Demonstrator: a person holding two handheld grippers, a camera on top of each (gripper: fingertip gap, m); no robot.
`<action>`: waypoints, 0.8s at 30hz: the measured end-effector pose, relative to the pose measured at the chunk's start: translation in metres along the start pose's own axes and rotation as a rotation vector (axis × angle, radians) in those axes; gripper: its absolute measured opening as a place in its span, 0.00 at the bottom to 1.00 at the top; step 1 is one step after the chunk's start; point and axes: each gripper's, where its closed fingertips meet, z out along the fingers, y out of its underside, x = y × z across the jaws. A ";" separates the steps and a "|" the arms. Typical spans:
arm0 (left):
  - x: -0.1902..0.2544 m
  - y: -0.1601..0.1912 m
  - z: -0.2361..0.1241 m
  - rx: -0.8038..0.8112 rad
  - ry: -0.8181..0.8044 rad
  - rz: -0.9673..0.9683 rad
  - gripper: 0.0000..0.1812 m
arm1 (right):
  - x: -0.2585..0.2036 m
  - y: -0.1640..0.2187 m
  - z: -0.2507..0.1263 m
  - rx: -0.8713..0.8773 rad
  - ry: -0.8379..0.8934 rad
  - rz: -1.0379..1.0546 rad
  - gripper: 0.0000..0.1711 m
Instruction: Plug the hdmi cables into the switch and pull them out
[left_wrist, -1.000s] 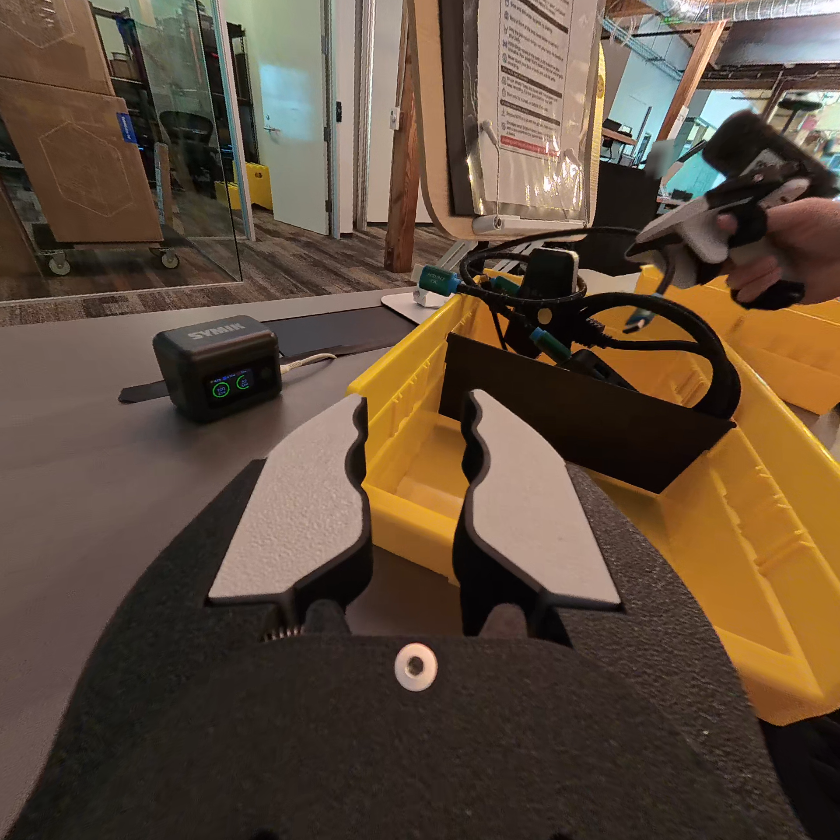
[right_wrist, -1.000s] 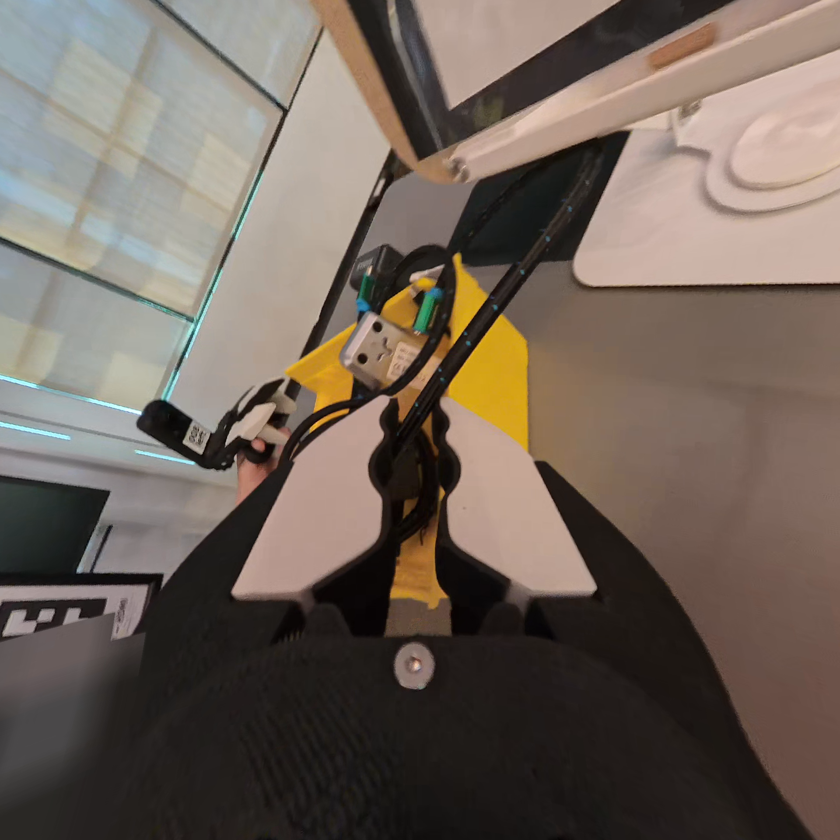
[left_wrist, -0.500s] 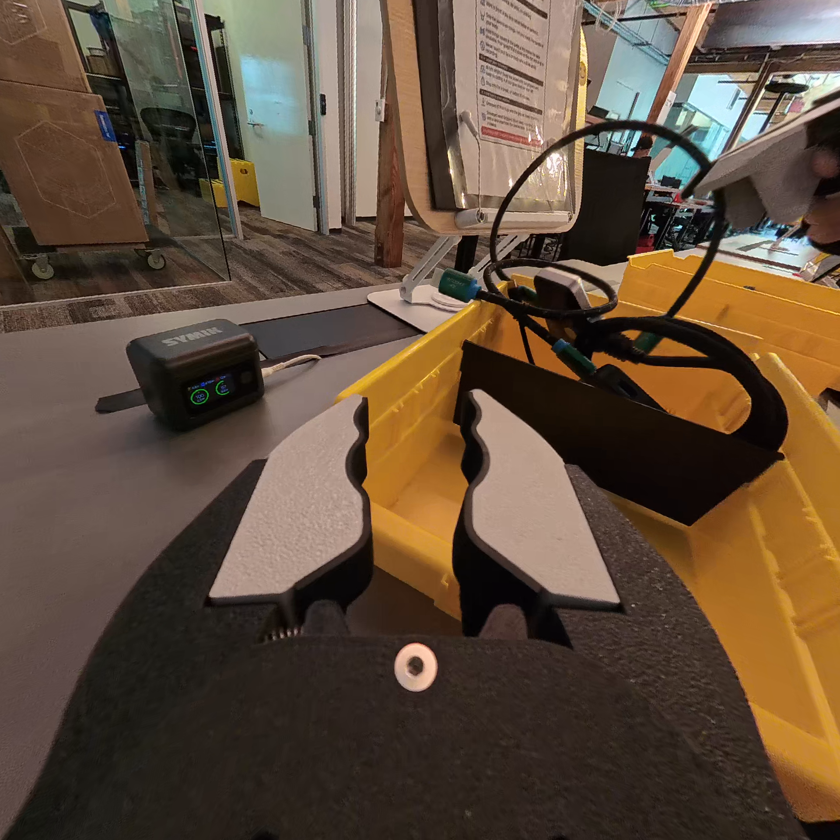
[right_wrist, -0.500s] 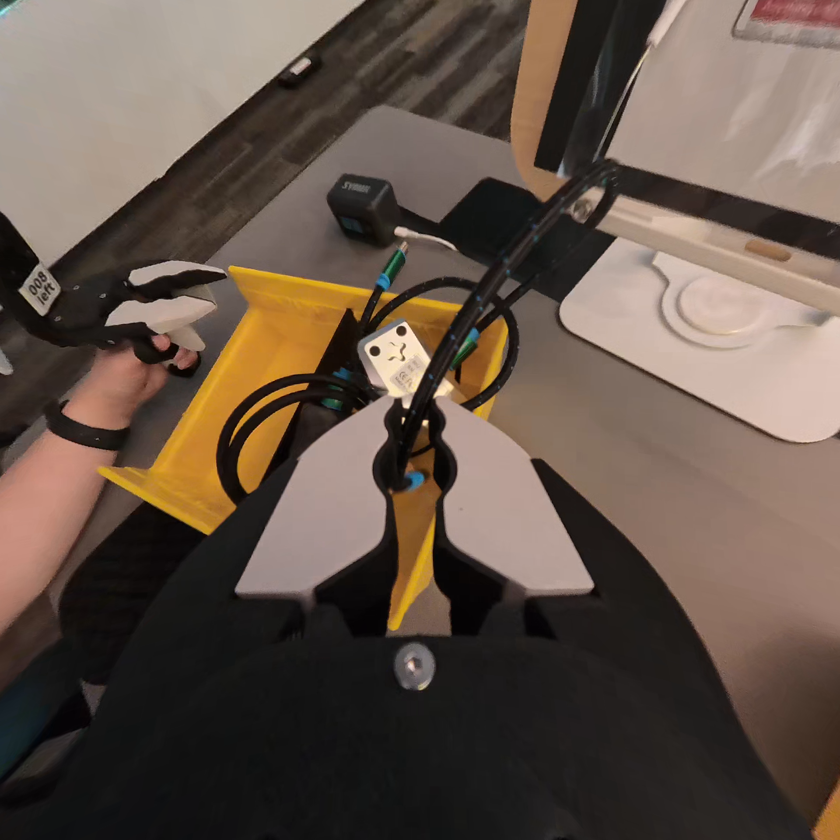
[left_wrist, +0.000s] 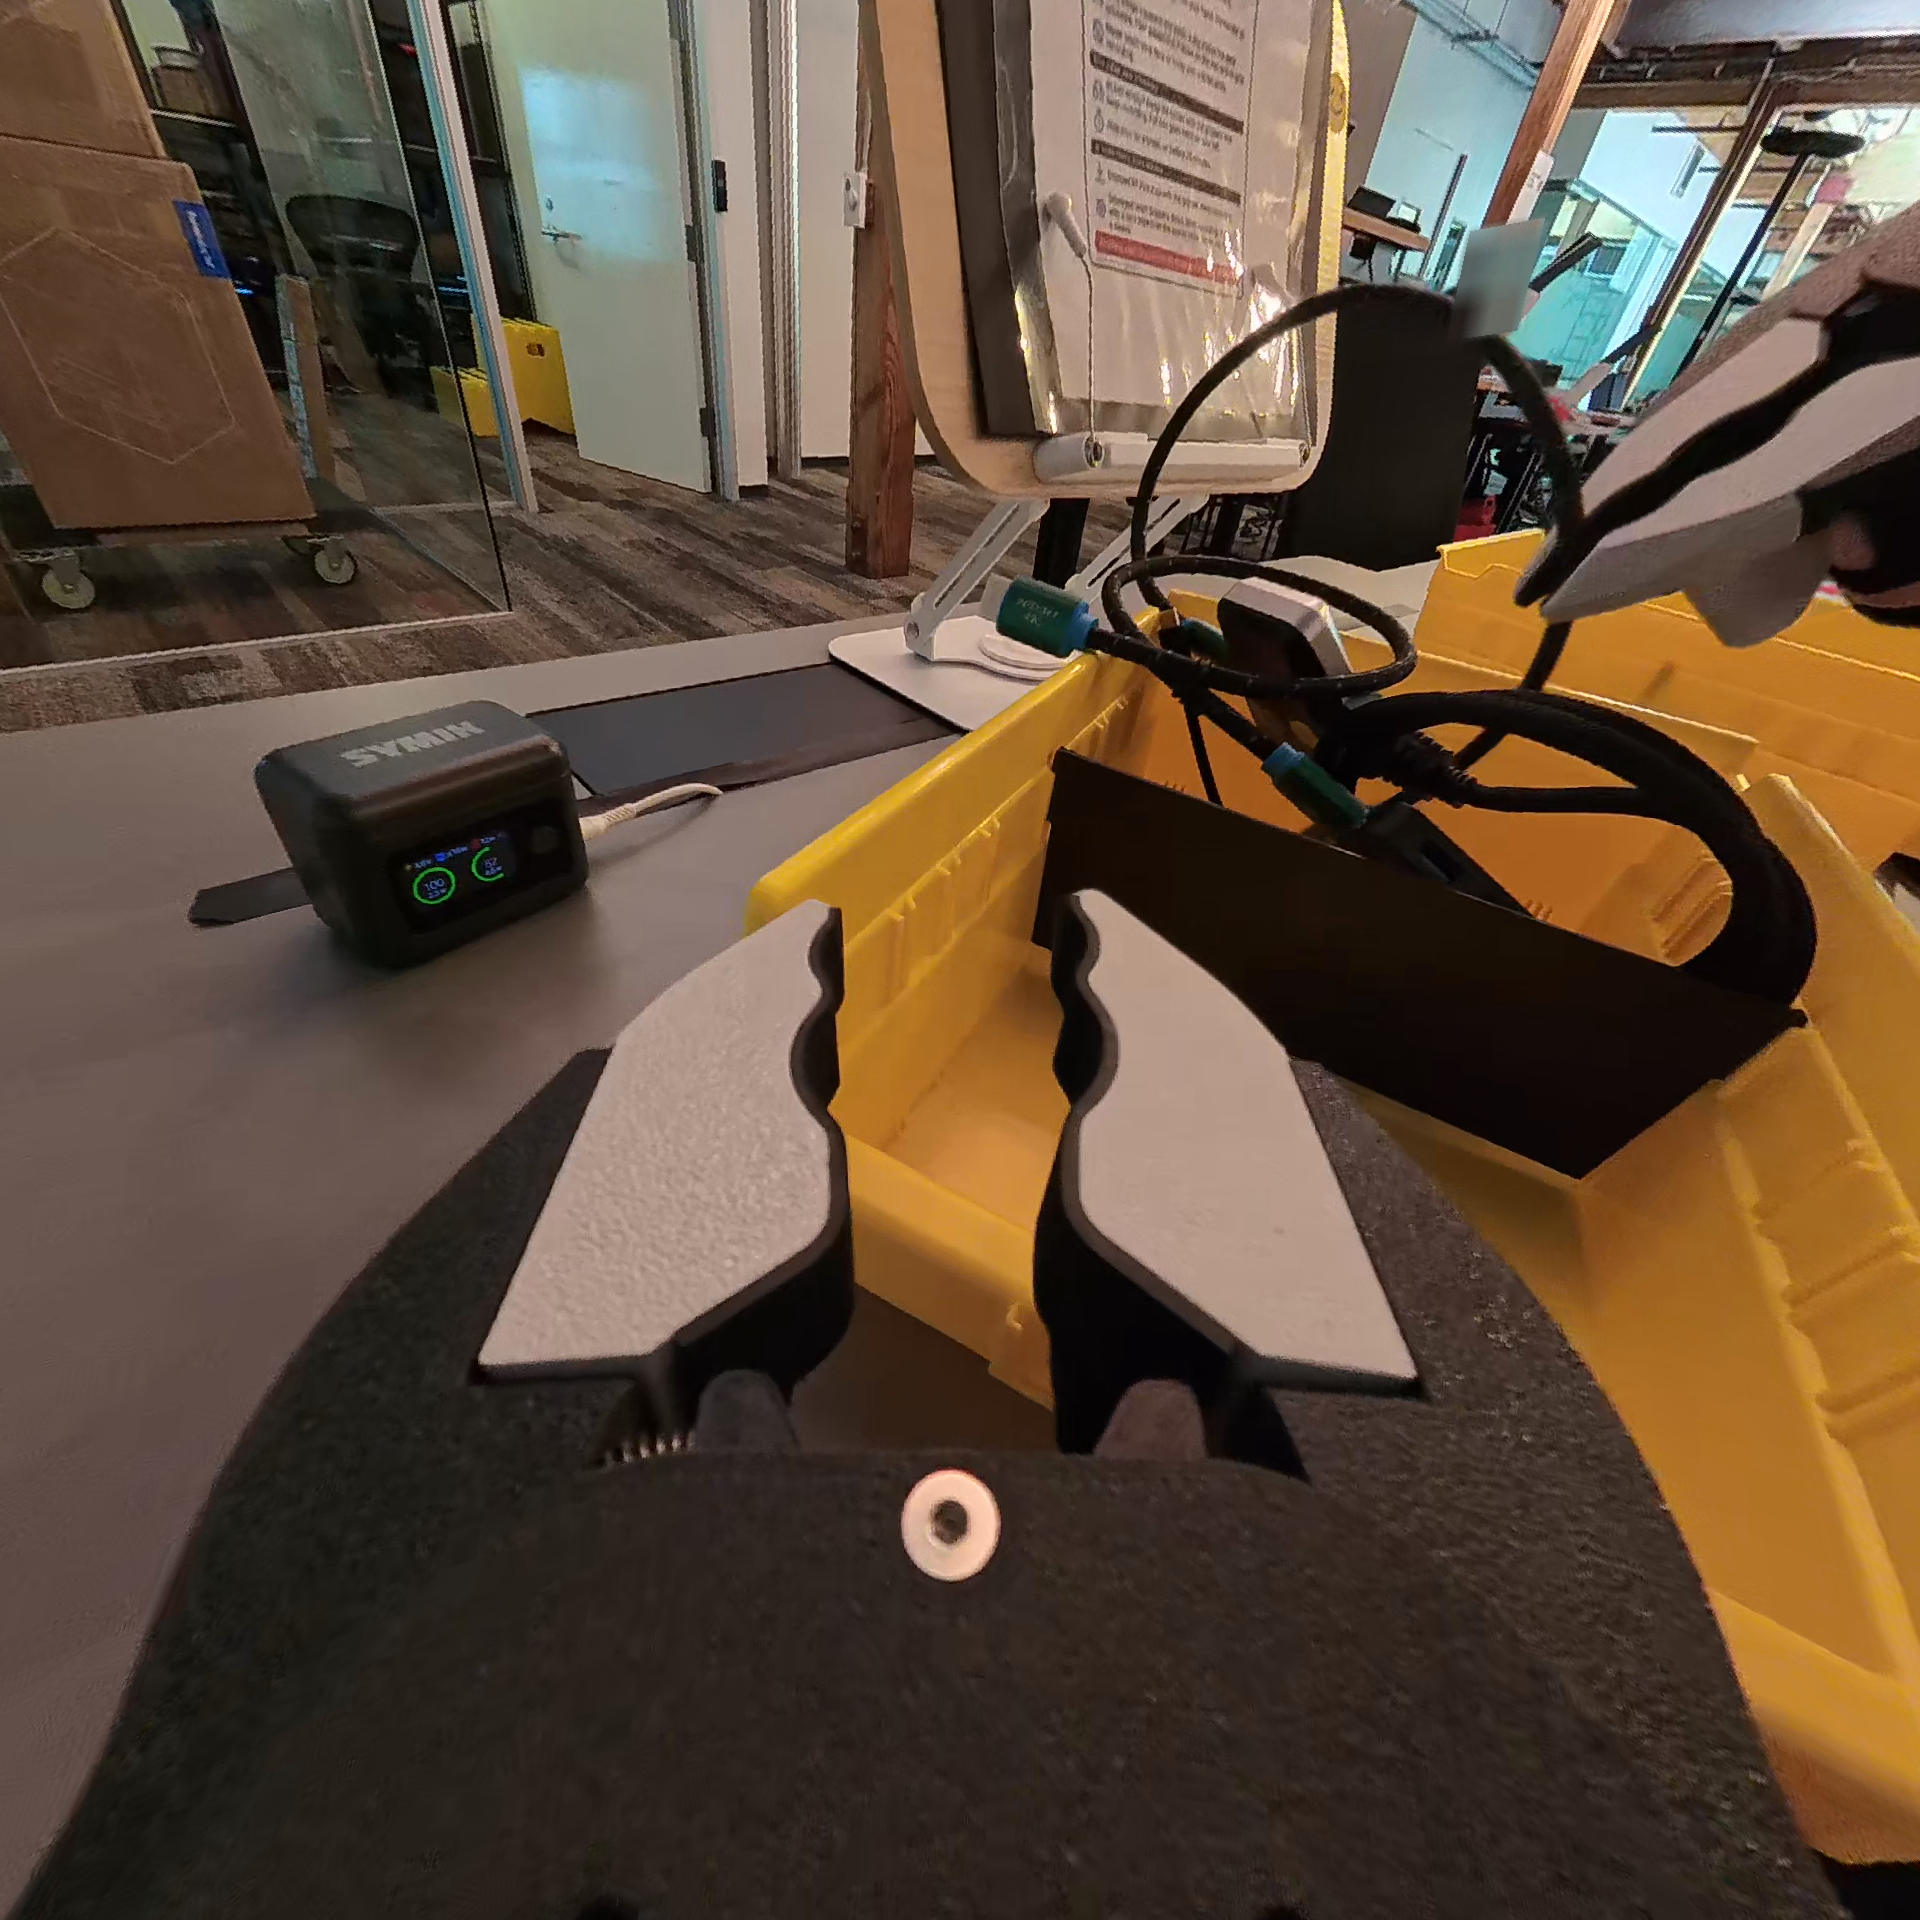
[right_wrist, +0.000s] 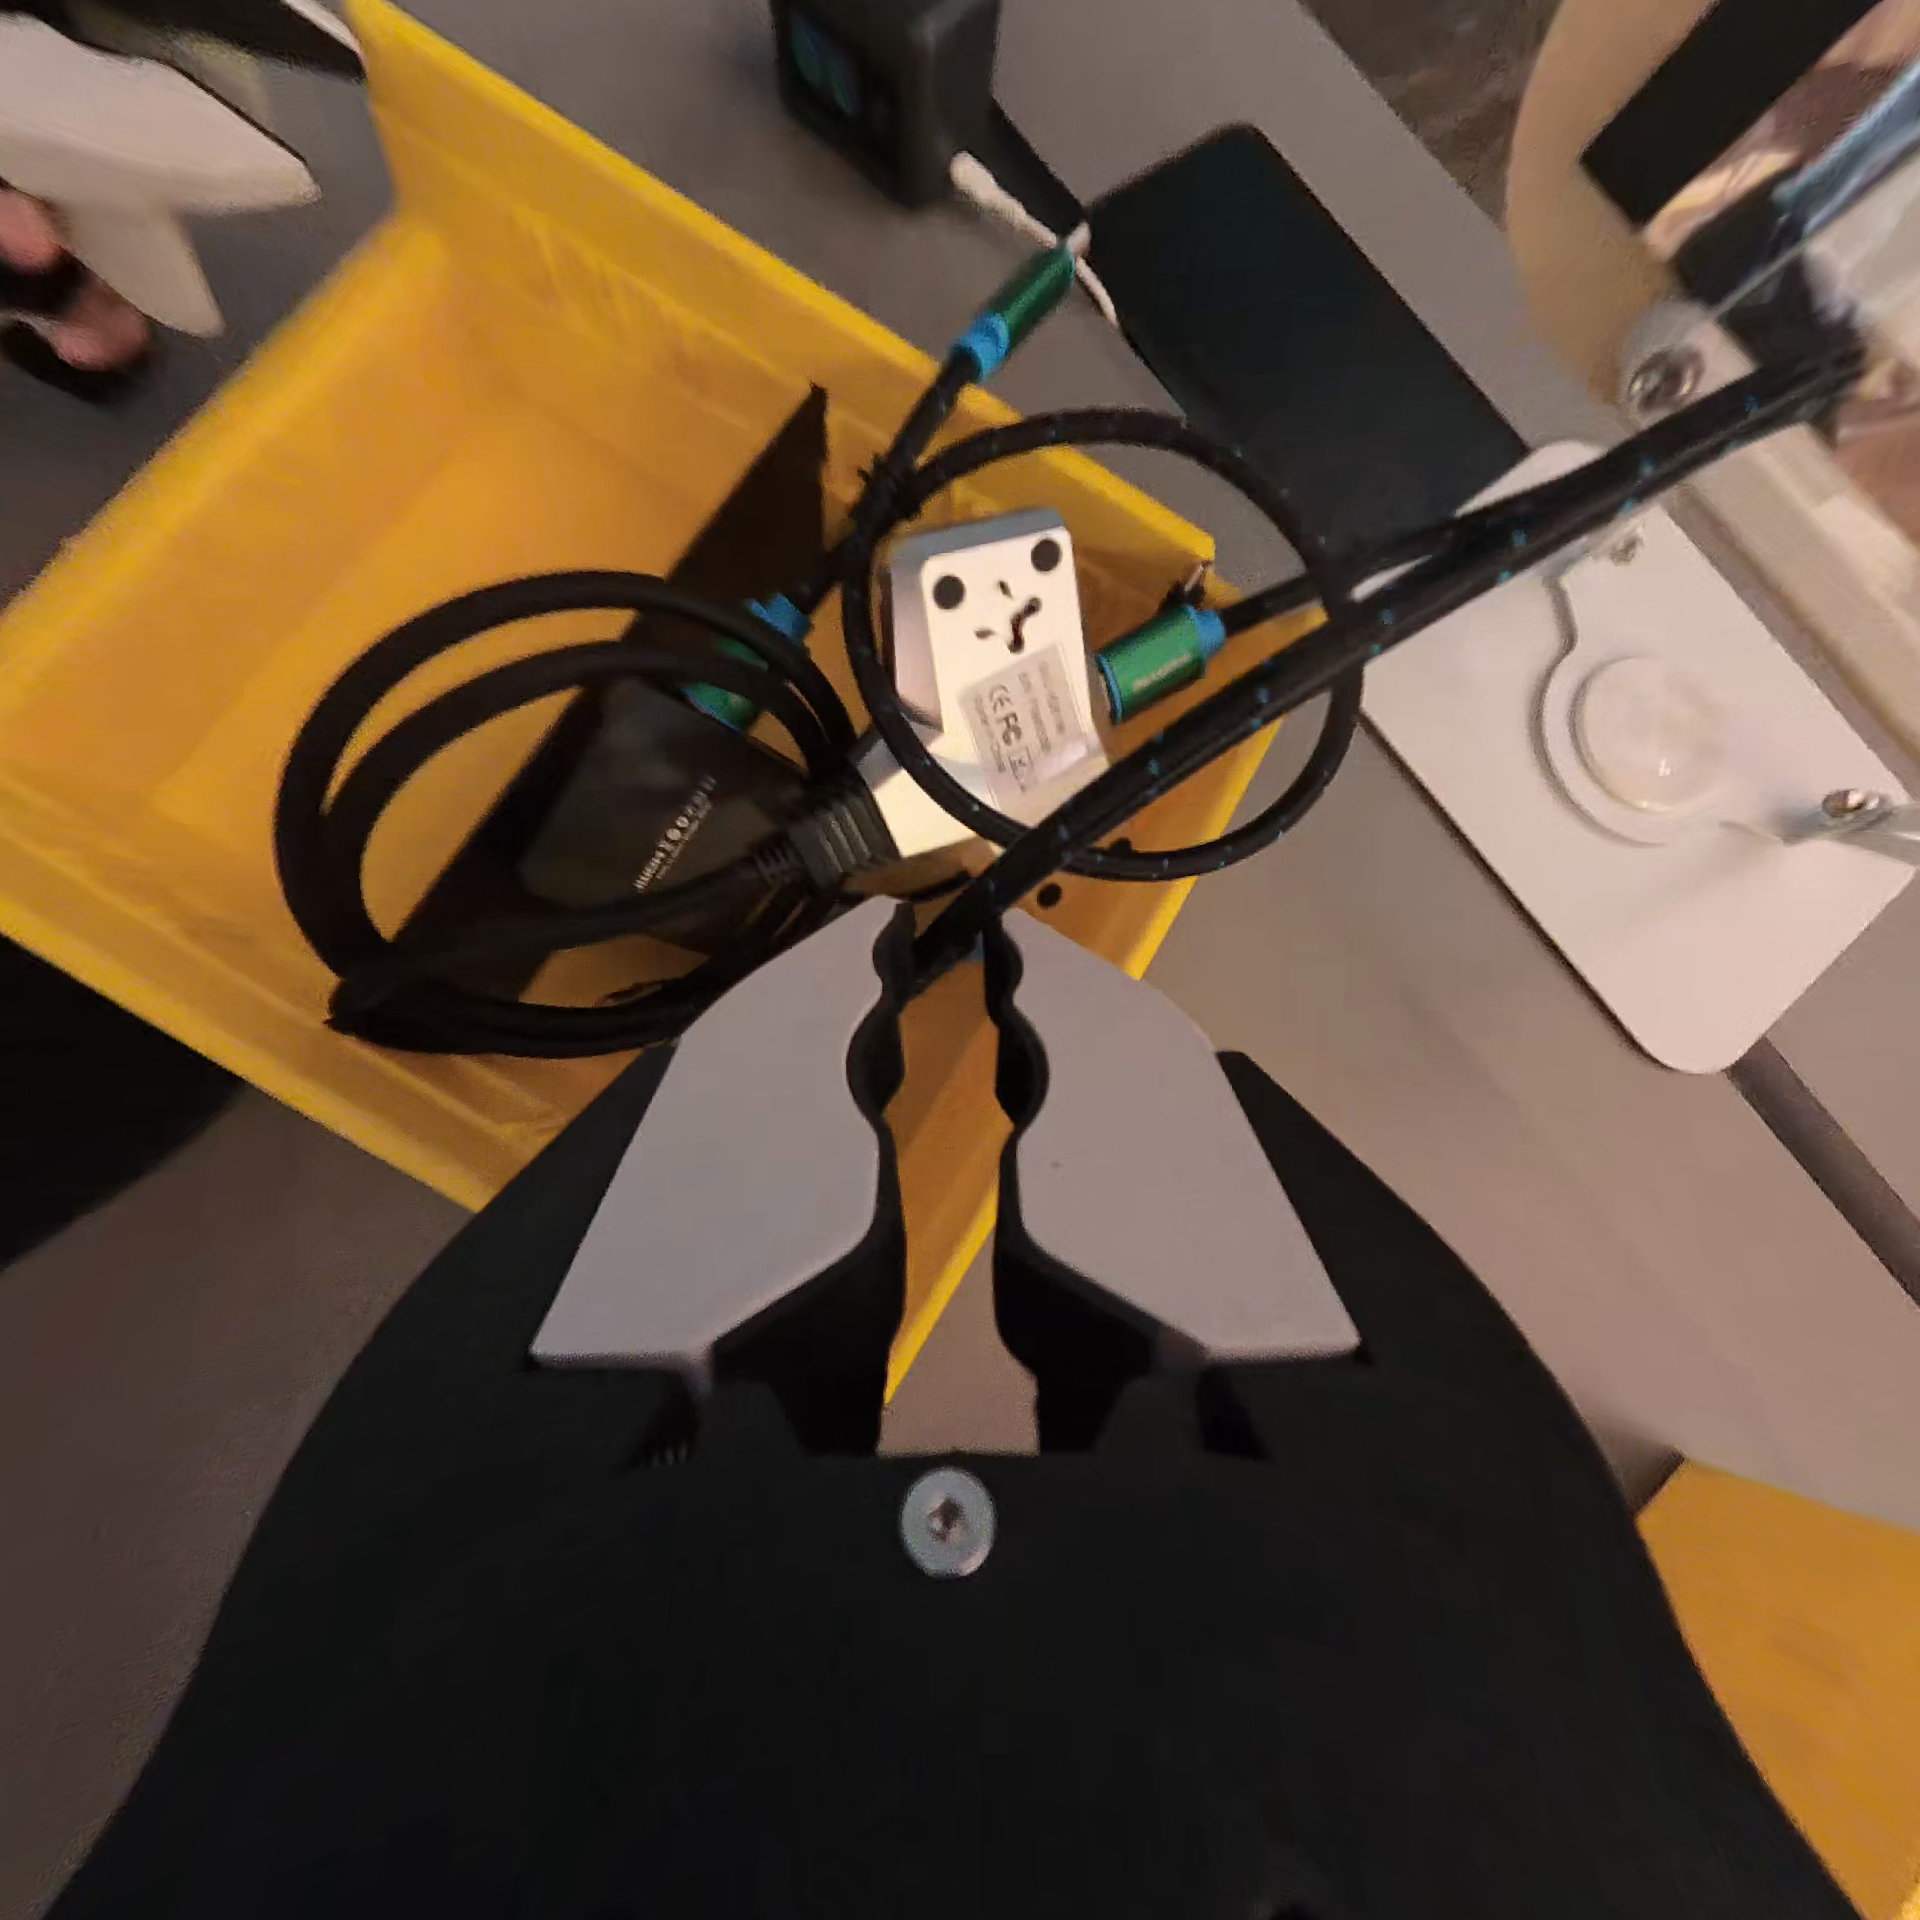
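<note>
Cables (right_wrist: 1226, 717), braided black with green plugs, are lying tangled with the silver switch (right_wrist: 987, 665) in the rear compartment of the yellow bin (left_wrist: 935, 862), behind its black divider (left_wrist: 1382, 997). Your right claw (right_wrist: 945, 940) is pinching one cable strand at its tips, above the bin's corner; the strand is running taut toward the white stand base (right_wrist: 1662, 748). Your left claw (left_wrist: 940, 935) is hovering spread and empty over the bin's front compartment. You are keeping a small black power unit (left_wrist: 426, 831) well apart on the grey tabletop (left_wrist: 208, 1091).
</note>
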 end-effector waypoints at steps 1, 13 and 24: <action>0.001 0.001 0.001 -0.004 0.002 0.001 0.21 | 0.001 0.003 0.003 -0.019 0.001 0.014 0.08; -0.002 0.001 0.001 0.008 -0.004 -0.021 0.22 | 0.004 0.024 0.010 -0.068 0.042 -0.130 0.05; -0.019 -0.007 0.020 -0.379 -0.114 0.287 0.38 | -0.003 0.025 0.003 -0.051 0.013 -0.138 0.01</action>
